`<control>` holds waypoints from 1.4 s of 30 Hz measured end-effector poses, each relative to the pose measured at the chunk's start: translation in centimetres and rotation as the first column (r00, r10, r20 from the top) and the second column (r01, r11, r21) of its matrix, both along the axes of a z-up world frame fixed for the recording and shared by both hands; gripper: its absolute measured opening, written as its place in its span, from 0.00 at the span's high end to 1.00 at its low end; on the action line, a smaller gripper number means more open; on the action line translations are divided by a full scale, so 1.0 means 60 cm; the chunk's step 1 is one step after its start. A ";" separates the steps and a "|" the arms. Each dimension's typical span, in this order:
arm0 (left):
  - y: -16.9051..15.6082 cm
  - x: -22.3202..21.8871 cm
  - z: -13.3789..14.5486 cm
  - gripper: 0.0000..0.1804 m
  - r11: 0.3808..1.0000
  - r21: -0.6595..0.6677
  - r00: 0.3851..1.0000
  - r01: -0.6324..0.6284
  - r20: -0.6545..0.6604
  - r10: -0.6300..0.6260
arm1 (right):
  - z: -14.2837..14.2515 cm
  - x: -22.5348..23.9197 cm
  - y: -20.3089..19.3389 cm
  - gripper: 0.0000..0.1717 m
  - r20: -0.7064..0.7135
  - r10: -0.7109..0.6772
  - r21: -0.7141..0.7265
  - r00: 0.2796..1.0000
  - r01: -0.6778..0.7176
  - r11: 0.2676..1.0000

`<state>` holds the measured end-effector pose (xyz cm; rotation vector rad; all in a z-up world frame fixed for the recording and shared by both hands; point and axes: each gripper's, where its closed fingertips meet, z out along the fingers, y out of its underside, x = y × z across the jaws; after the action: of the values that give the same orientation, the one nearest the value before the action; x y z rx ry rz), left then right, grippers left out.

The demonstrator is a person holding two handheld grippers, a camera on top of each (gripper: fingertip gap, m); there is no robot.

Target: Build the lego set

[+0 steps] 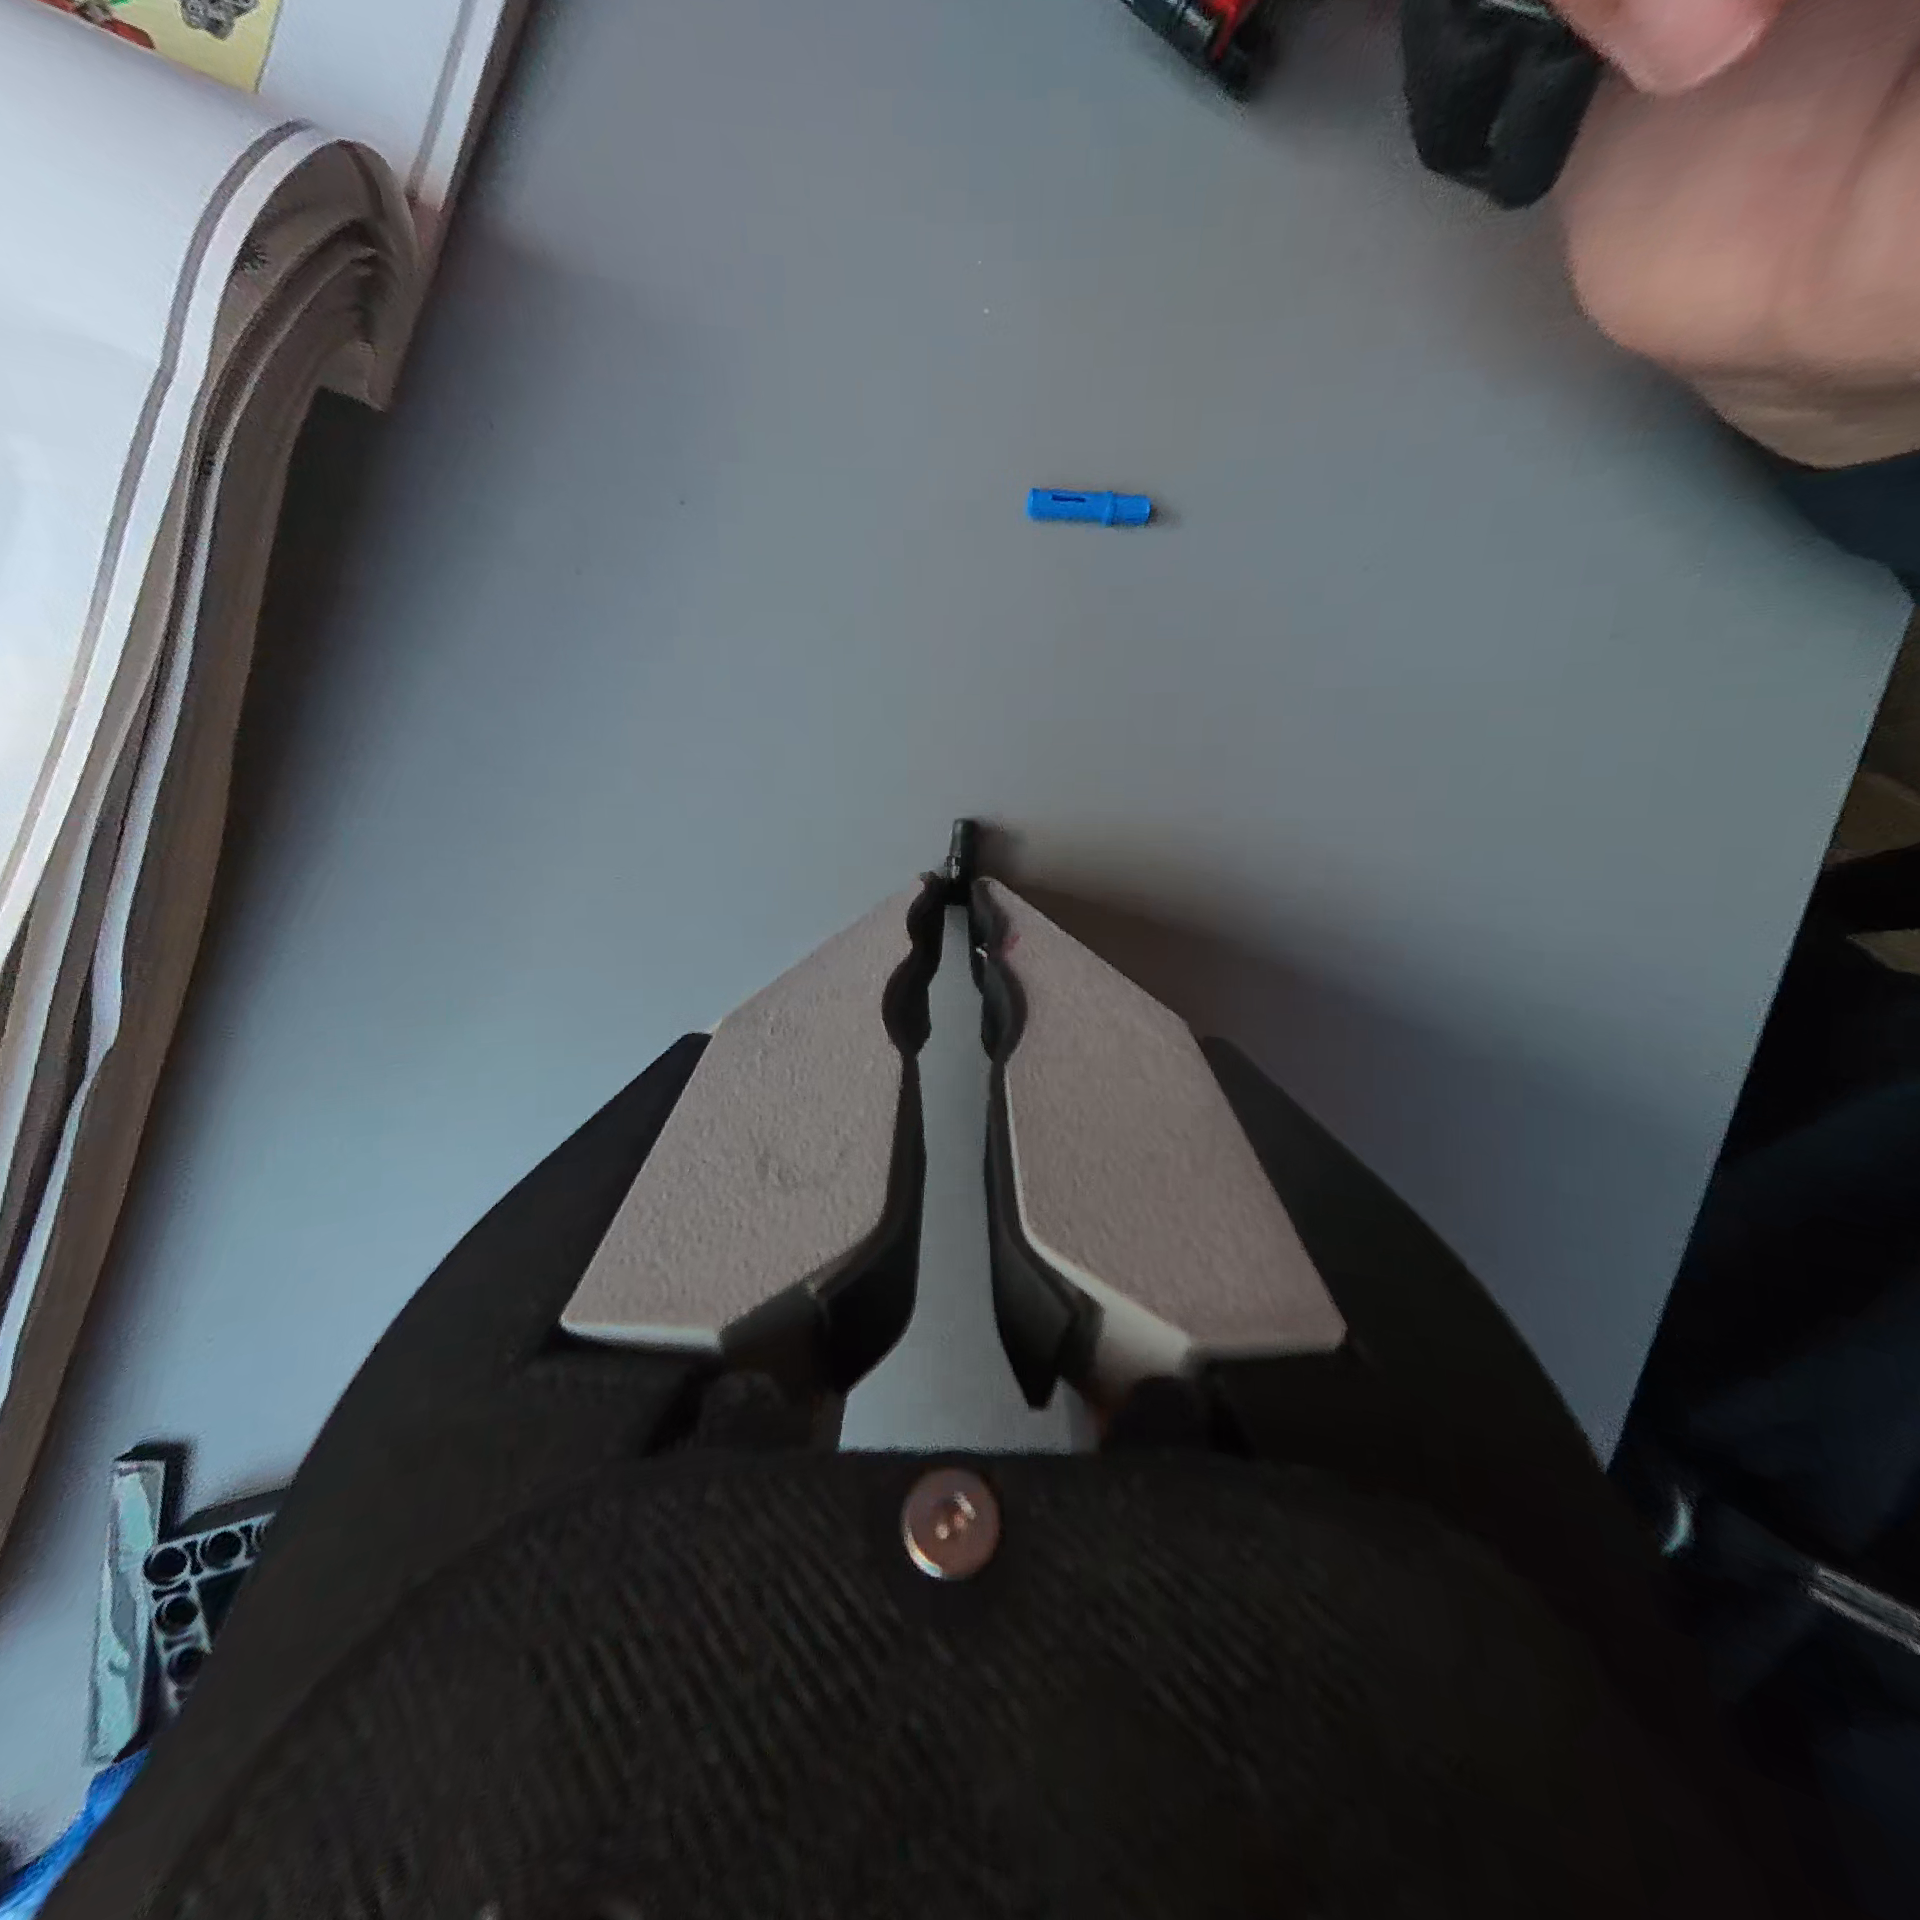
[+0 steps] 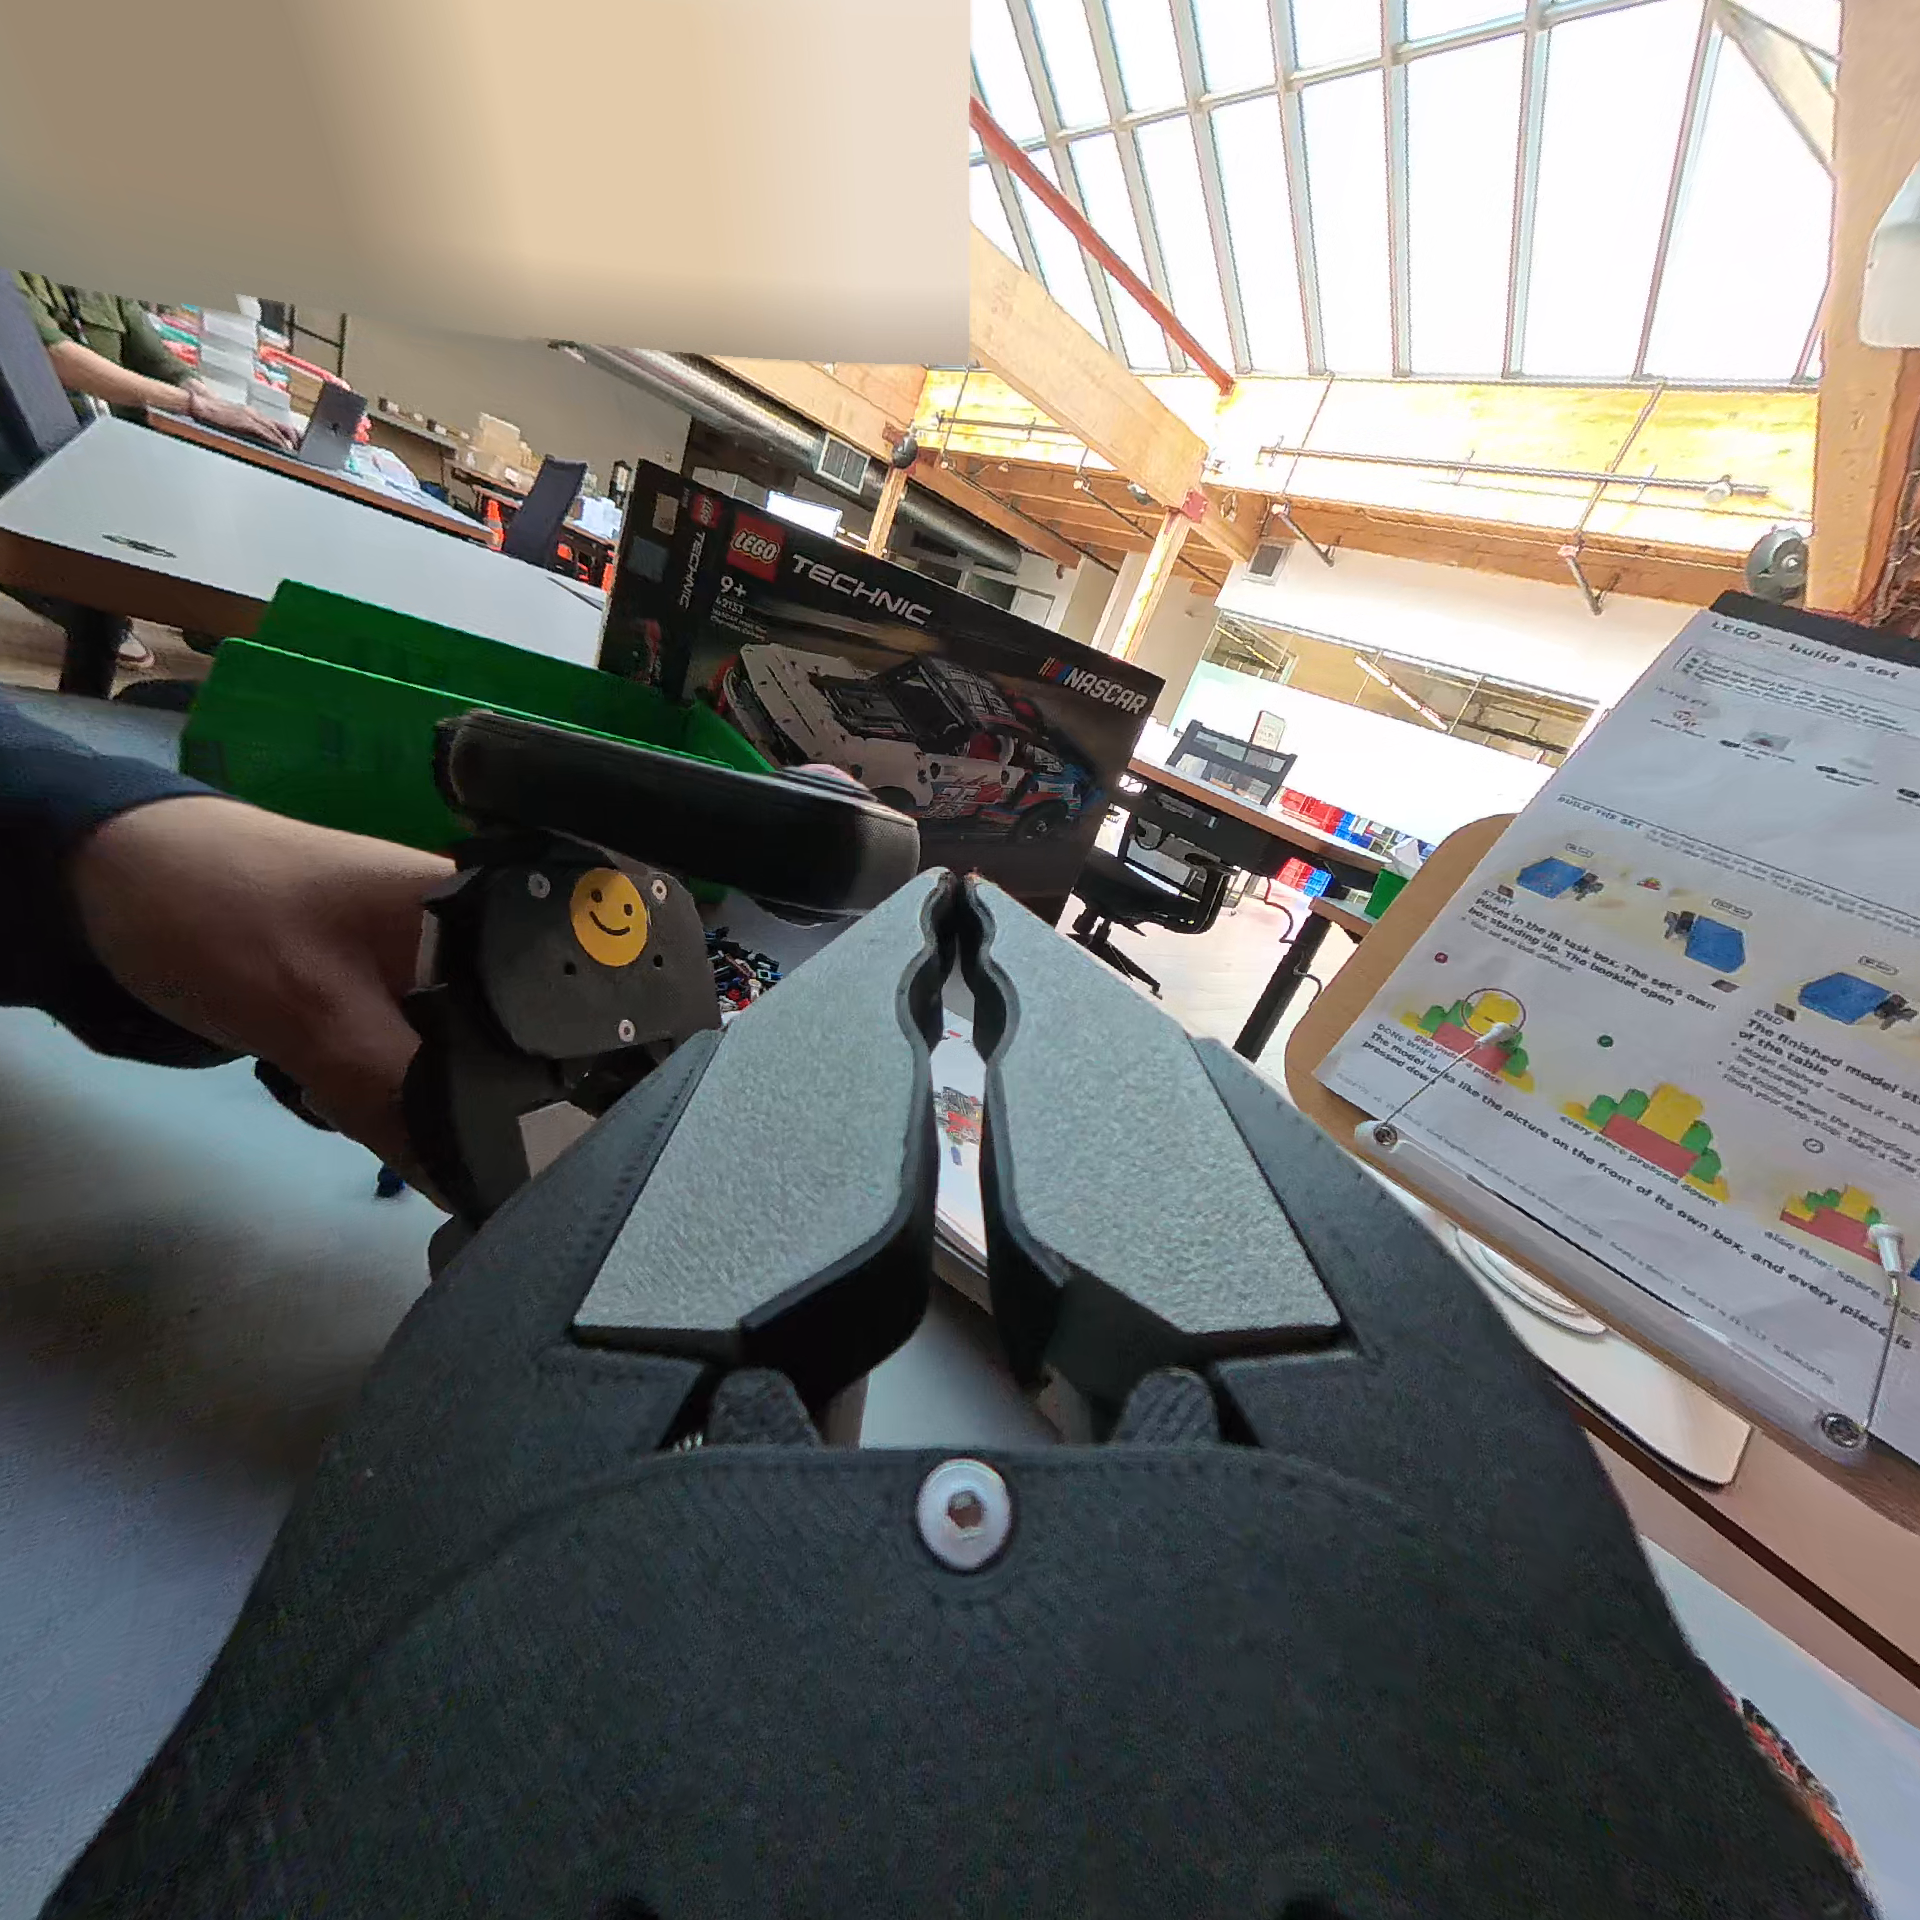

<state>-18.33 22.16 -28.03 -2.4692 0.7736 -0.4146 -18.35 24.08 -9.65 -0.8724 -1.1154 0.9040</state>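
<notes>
Left wrist view: the left gripper [image 1: 957, 881] points down at a grey tabletop [image 1: 644, 644], its fingertips clamped on a small black pin [image 1: 960, 844] that pokes out past the tips, close over the surface. A blue pin [image 1: 1089, 506] lies flat on the tabletop ahead of the tips and a little to the right, well apart from them. An open booklet [image 1: 187, 343] with fanned pages lies along the left edge. A blurred hand [image 1: 1756, 218] shows at the upper right. Black perforated beams [image 1: 192, 1579] lie at the lower left.

Right wrist view: the right gripper [image 2: 958, 883] is raised and tilted upward toward the room, its fingertips pressed together with nothing between them. To its left, a hand [image 2: 249, 935] in a dark sleeve holds the other gripper, which bears a yellow smiley sticker [image 2: 610, 916]. Behind stand a green bin [image 2: 343, 717] and a dark toy car box [image 2: 894, 686]. A printed instruction sheet [image 2: 1683, 987] leans on a stand at the right.
</notes>
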 end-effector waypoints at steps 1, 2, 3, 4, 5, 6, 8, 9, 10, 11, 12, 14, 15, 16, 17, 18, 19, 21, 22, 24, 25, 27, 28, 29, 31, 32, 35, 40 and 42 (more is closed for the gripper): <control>-0.001 0.000 0.000 0.99 1.000 -0.005 1.000 -0.006 0.009 0.006 | -0.001 0.000 -0.001 1.00 0.001 0.001 -0.001 1.000 -0.001 1.000; -0.002 -0.001 0.000 0.99 1.000 -0.008 1.000 -0.010 0.013 0.010 | -0.002 0.000 -0.002 1.00 0.003 0.002 -0.001 1.000 -0.002 1.000; -0.003 -0.002 0.000 0.98 1.000 -0.007 1.000 -0.013 0.013 0.013 | -0.002 -0.001 -0.003 1.00 0.004 0.002 -0.001 1.000 -0.002 1.000; -0.005 -0.004 0.001 0.98 1.000 -0.008 1.000 -0.015 0.014 0.015 | -0.001 0.000 -0.003 1.00 0.001 0.001 0.002 1.000 -0.001 1.000; -0.006 -0.007 0.004 0.99 1.000 -0.008 1.000 -0.022 0.017 0.022 | 0.000 0.001 -0.003 1.00 -0.004 -0.002 0.007 1.000 0.002 1.000; -0.006 -0.013 0.008 1.00 0.999 -0.002 0.999 -0.037 0.021 0.037 | 0.001 0.003 -0.002 1.00 -0.010 -0.006 0.011 1.000 0.006 1.000; -0.008 -0.025 0.022 0.98 0.998 0.015 0.998 -0.056 0.041 0.055 | 0.002 0.006 0.002 1.00 -0.015 -0.015 0.011 1.000 0.015 1.000; -0.010 -0.030 0.030 0.95 0.998 0.018 0.997 -0.059 0.058 0.058 | 0.002 0.009 0.005 1.00 -0.017 -0.017 0.006 1.000 0.017 1.000; -0.011 -0.037 0.037 0.94 0.997 0.028 0.995 -0.070 0.072 0.068 | 0.003 0.012 0.007 1.00 -0.021 -0.016 -0.002 1.000 0.016 1.000; -0.011 -0.044 0.044 0.94 0.996 0.041 0.993 -0.085 0.081 0.081 | 0.004 0.016 0.007 1.00 -0.026 -0.011 -0.013 1.000 0.011 1.000; -0.011 -0.050 0.050 0.94 0.994 0.054 0.992 -0.098 0.089 0.093 | 0.005 0.020 0.008 1.00 -0.031 -0.007 -0.022 1.000 0.006 1.000; -0.013 -0.060 0.064 0.94 0.988 0.092 0.987 -0.126 0.108 0.116 | 0.004 0.028 0.009 1.00 -0.036 -0.011 -0.031 0.999 0.010 0.999; -0.015 -0.063 0.071 0.94 0.983 0.113 0.984 -0.143 0.123 0.129 | 0.001 0.031 0.009 1.00 -0.030 -0.016 -0.030 0.999 0.015 0.999; -0.021 -0.062 0.076 0.94 0.979 0.132 0.980 -0.157 0.143 0.138 | -0.004 0.032 0.009 1.00 -0.020 -0.019 -0.030 1.000 0.019 0.999; -0.029 -0.058 0.080 0.94 0.975 0.148 0.976 -0.166 0.168 0.141 | -0.010 0.032 0.008 1.00 -0.005 -0.019 -0.034 1.000 0.019 0.999; -0.039 -0.048 0.083 0.94 0.972 0.164 0.971 -0.167 0.198 0.133 | -0.016 0.032 0.006 1.00 0.006 -0.016 -0.039 1.000 0.016 0.999; -0.051 -0.035 0.084 0.94 0.970 0.186 0.969 -0.154 0.220 0.112 | -0.021 0.031 0.003 1.00 0.014 -0.011 -0.045 1.000 0.012 0.999; -0.071 -0.026 0.081 0.95 0.955 0.252 0.971 -0.160 0.213 0.107 | -0.032 0.029 -0.001 1.00 0.039 -0.005 -0.056 0.999 0.007 0.998; -0.080 -0.023 0.083 0.96 0.942 0.292 0.970 -0.168 0.222 0.105 | -0.037 0.028 -0.002 1.00 0.051 -0.004 -0.058 0.999 0.007 0.998; -0.098 -0.021 0.084 0.96 0.917 0.355 0.967 -0.181 0.232 0.101 | -0.044 0.024 -0.004 1.00 0.072 0.000 -0.059 0.997 0.004 0.998; -0.101 -0.025 0.085 0.96 0.901 0.388 0.967 -0.192 0.230 0.106 | -0.046 0.022 -0.004 1.00 0.079 -0.003 -0.055 0.997 0.007 0.998; -0.101 -0.034 0.092 0.97 0.872 0.437 0.962 -0.220 0.248 0.118 | -0.049 0.017 -0.004 1.00 0.092 -0.004 -0.054 0.996 0.009 0.998; -0.100 -0.035 0.095 0.98 0.869 0.440 0.957 -0.227 0.265 0.116 | -0.051 0.015 -0.004 1.00 0.097 -0.001 -0.056 0.995 0.007 0.998; -0.098 -0.035 0.098 0.98 0.867 0.440 0.952 -0.233 0.284 0.111 | -0.053 0.014 -0.005 1.00 0.103 0.001 -0.058 0.995 0.005 0.998; -0.096 -0.034 0.103 0.97 0.861 0.445 0.941 -0.247 0.321 0.104 | -0.058 0.012 -0.006 1.00 0.117 0.002 -0.056 0.993 0.005 0.998; -0.099 -0.032 0.104 0.97 0.862 0.447 0.939 -0.240 0.331 0.090 | -0.060 0.011 -0.007 1.00 0.124 0.004 -0.054 0.992 0.003 0.999; -0.100 -0.034 0.110 0.98 0.842 0.483 0.943 -0.239 0.321 0.084 | -0.071 0.009 -0.011 1.00 0.157 0.020 -0.054 0.987 -0.011 0.998; -0.101 -0.044 0.128 0.95 0.802 0.556 0.955 -0.217 0.290 0.058 | -0.099 0.012 -0.011 1.00 0.218 0.048 -0.099 0.975 -0.027 0.995; -0.097 -0.055 0.136 0.93 0.778 0.600 0.970 -0.188 0.239 0.050 | -0.107 0.010 -0.012 1.00 0.230 0.071 -0.129 0.971 -0.042 0.991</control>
<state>-21.60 16.34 -19.88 -1.8022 0.5432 -0.3028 -17.73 23.34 -16.06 -1.0750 -1.3026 0.9422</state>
